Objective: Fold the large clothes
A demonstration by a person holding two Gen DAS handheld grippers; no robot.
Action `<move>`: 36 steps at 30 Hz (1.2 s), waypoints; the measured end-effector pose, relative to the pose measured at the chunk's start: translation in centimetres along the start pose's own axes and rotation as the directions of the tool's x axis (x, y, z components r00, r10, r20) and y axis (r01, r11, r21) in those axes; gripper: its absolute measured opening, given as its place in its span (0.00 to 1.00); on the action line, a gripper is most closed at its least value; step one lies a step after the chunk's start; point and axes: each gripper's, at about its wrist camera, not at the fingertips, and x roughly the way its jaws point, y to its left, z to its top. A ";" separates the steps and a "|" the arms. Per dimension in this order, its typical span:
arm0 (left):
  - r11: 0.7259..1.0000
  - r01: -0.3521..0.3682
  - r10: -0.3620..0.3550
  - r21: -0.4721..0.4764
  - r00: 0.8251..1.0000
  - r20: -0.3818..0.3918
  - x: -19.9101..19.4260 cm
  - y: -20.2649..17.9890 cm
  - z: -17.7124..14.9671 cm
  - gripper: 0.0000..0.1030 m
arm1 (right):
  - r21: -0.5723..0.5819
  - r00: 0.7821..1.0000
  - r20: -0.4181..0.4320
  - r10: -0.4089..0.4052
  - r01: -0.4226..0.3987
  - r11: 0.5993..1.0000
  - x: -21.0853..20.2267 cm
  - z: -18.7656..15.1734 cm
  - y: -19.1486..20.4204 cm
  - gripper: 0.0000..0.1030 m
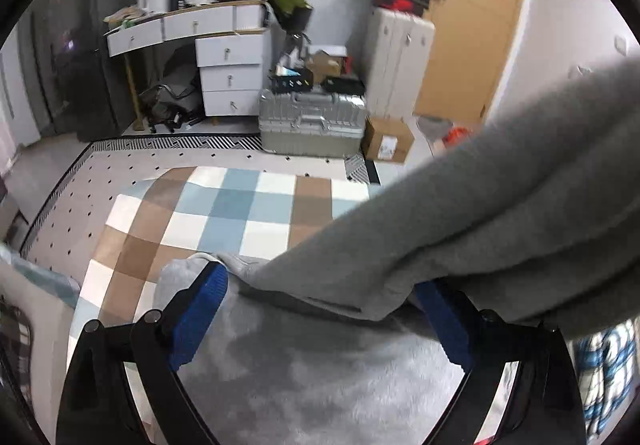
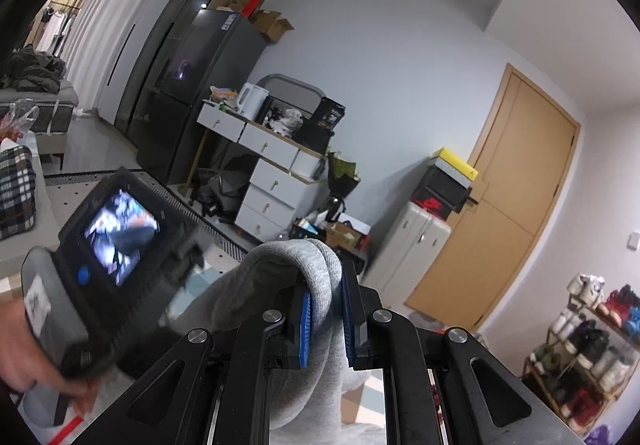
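Observation:
A large grey garment (image 1: 500,213) hangs from the upper right in the left wrist view and drapes down over a checked blanket (image 1: 224,213). My left gripper (image 1: 320,297) is open, its blue pads wide apart, with the garment's lower part lying between and under them. In the right wrist view my right gripper (image 2: 325,315) is shut on a bunched fold of the grey garment (image 2: 296,265) and holds it up in the air. The left hand-held unit (image 2: 116,265) with its lit screen shows at the left.
A silver suitcase (image 1: 312,121), a cardboard box (image 1: 388,141) and a white drawer desk (image 1: 228,73) stand beyond the patterned rug (image 1: 160,157). A wooden door (image 2: 512,197) and a shoe rack (image 2: 588,357) are at the right. A dark fridge (image 2: 196,85) stands at the left.

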 end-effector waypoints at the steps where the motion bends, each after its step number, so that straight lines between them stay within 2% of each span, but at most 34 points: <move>1: 1.000 0.007 -0.007 -0.012 1.000 0.000 -0.3 0.4 -0.1 0.89 | 0.000 1.000 0.008 0.004 -0.004 1.000 -0.5 -0.2 0.2 0.12; 7: 0.989 0.140 -0.141 -0.042 0.990 -0.022 -4.1 3.3 -3.8 0.89 | -0.012 0.995 0.067 0.072 -0.072 0.997 -5.6 -2.1 2.2 0.12; 10: 0.976 0.216 -0.217 -0.021 0.975 -0.053 -6.2 3.9 -7.3 0.89 | 0.024 0.989 0.054 0.135 -0.136 0.990 -8.2 -4.4 3.6 0.12; 11: 0.965 0.260 -0.260 -0.018 0.963 -0.071 -6.8 4.5 -8.7 0.89 | 0.047 0.984 0.029 0.178 -0.179 0.983 -9.1 -5.7 4.5 0.12; 14: 0.948 0.316 -0.317 -0.032 0.935 -0.156 -7.1 5.3 -11.4 0.89 | 0.063 0.969 -0.048 0.243 -0.240 0.969 -10.4 -9.7 7.4 0.12; 15: 0.942 0.335 -0.334 -0.031 0.924 -0.188 -7.1 5.5 -12.5 0.89 | 0.075 0.956 -0.095 0.278 -0.271 0.960 -10.5 -11.2 8.7 0.12; 19: 0.943 0.328 -0.334 -0.062 0.922 -0.198 -7.0 6.1 -14.0 0.89 | 0.135 0.908 -0.225 0.354 -0.331 0.934 -9.9 -14.8 11.9 0.12; 22: 0.938 0.322 -0.343 -0.131 0.915 -0.212 -6.2 7.0 -14.2 0.89 | 0.158 0.884 -0.298 0.359 -0.325 0.932 -9.6 -16.5 13.7 0.18; 23: 0.935 0.323 -0.348 -0.145 0.912 -0.216 -6.0 7.2 -14.2 0.89 | 0.170 0.854 -0.356 0.380 -0.340 0.925 -9.1 -17.1 14.4 0.21; 25: 0.934 0.321 -0.350 -0.159 0.911 -0.216 -5.8 7.7 -14.6 0.89 | 0.188 0.818 -0.421 0.393 -0.345 0.920 -9.0 -18.0 15.1 0.34; 26: 0.933 0.321 -0.351 -0.162 0.910 -0.220 -5.9 7.9 -15.0 0.89 | 0.207 0.796 -0.447 0.409 -0.353 0.912 -8.9 -18.3 15.1 0.47; 27: 0.934 0.314 -0.347 -0.168 0.910 -0.228 -5.7 8.1 -15.1 0.89 | 0.227 0.785 -0.451 0.425 -0.360 0.905 -9.2 -18.5 14.8 0.55; 29: 0.930 0.324 -0.359 -0.175 0.902 -0.239 -5.8 8.7 -15.5 0.89 | 0.319 0.759 -0.416 0.501 -0.394 0.862 -10.4 -18.3 13.6 0.60; 30: 0.928 0.330 -0.365 -0.173 0.897 -0.248 -5.8 8.8 -15.5 0.89 | 0.377 0.744 -0.382 0.548 -0.417 0.827 -11.2 -17.9 12.5 0.64; 31: 0.929 0.333 -0.366 -0.162 0.895 -0.255 -5.8 8.8 -15.7 0.89 | 0.412 0.742 -0.347 0.574 -0.429 0.804 -11.5 -17.5 11.2 0.67; 32: 0.931 0.333 -0.362 -0.150 0.898 -0.252 -5.9 8.9 -15.7 0.89 | 0.429 0.756 -0.319 0.572 -0.423 0.798 -11.8 -17.0 10.1 0.75; 33: 0.936 0.329 -0.350 -0.126 0.904 -0.244 -6.2 8.7 -15.6 0.89 | 0.440 0.776 -0.296 0.557 -0.407 0.801 -12.0 -16.5 9.1 0.86; 34: 0.939 0.326 -0.343 -0.109 0.908 -0.241 -6.3 8.8 -15.6 0.89 | 0.446 0.813 -0.276 0.513 -0.364 0.818 -11.7 -15.8 7.2 0.89; 36: 0.938 0.335 -0.347 -0.093 0.908 -0.236 -6.4 8.7 -15.4 0.89 | 0.453 0.854 -0.271 0.444 -0.293 0.842 -10.2 -14.7 4.6 0.93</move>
